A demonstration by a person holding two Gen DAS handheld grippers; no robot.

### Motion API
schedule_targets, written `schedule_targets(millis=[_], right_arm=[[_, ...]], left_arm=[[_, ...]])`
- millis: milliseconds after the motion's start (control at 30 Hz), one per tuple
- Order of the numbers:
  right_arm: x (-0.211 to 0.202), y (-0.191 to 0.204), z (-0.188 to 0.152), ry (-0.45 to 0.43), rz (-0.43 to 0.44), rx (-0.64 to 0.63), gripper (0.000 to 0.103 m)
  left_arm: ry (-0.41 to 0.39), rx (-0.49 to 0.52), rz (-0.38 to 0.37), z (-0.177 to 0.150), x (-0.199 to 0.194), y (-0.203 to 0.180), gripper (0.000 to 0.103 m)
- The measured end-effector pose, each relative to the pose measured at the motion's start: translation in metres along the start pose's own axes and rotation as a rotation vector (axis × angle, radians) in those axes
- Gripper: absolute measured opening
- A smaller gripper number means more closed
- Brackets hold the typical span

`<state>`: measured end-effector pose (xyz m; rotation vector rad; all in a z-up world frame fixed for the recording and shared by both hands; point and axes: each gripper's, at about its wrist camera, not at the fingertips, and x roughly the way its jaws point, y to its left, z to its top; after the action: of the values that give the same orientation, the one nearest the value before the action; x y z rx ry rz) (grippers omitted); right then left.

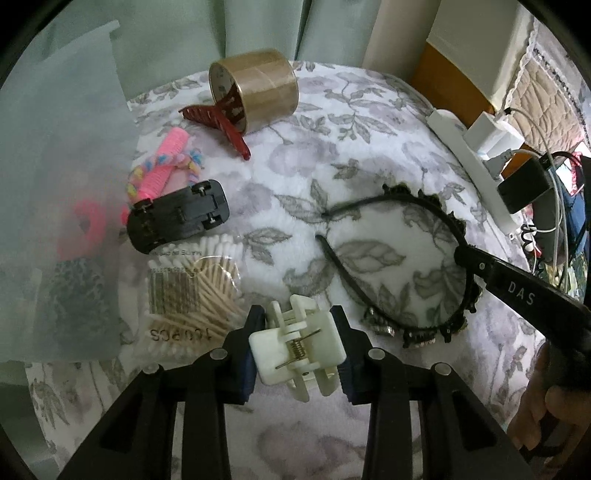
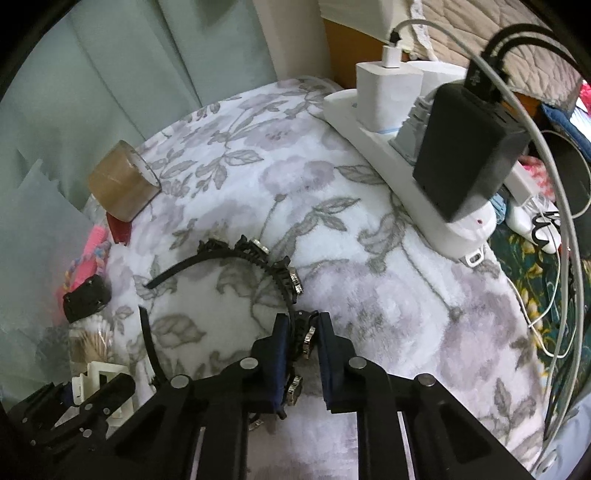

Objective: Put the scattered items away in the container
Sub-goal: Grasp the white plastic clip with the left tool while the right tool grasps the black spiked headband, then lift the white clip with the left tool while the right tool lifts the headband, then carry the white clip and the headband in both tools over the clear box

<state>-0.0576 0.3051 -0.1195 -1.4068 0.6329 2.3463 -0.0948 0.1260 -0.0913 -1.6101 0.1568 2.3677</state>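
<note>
My left gripper [image 1: 297,325] is shut on a white hair claw clip [image 1: 295,347], low over the flowered blanket. Beside it lie a pack of cotton swabs [image 1: 199,288], an upturned black toy car [image 1: 177,218], a pink hair roller [image 1: 162,166], a braided hair tie [image 1: 192,162], a red comb [image 1: 225,125] and a roll of brown tape [image 1: 258,88]. The translucent container [image 1: 55,147] stands at the left with a pink item [image 1: 85,229] inside. My right gripper [image 2: 303,325] is shut on the jewelled black headband [image 2: 255,254], which rests on the blanket.
A white power strip [image 2: 388,147] with a black adapter [image 2: 469,147] and white chargers runs along the blanket's right edge, with cables [image 2: 554,221] trailing off it. Green curtains [image 1: 258,26] hang behind. A person's hand [image 1: 539,406] holds the right gripper's handle.
</note>
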Motion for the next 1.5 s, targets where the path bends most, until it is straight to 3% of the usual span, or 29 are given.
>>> schedule_targets(millis=[800,1500], right_arm=[[-0.105,0.001,0.009,-0.221,0.053,0.024,0.016],[-0.201,0.071,0.008,-0.426,0.109,-0.104,0.016]], left_arm=[[-0.218,-0.033,-0.022,-0.002,-0.091,0.013,0.037],[-0.437,-0.062,-0.039,-0.01,-0.175,0.045,0.037]])
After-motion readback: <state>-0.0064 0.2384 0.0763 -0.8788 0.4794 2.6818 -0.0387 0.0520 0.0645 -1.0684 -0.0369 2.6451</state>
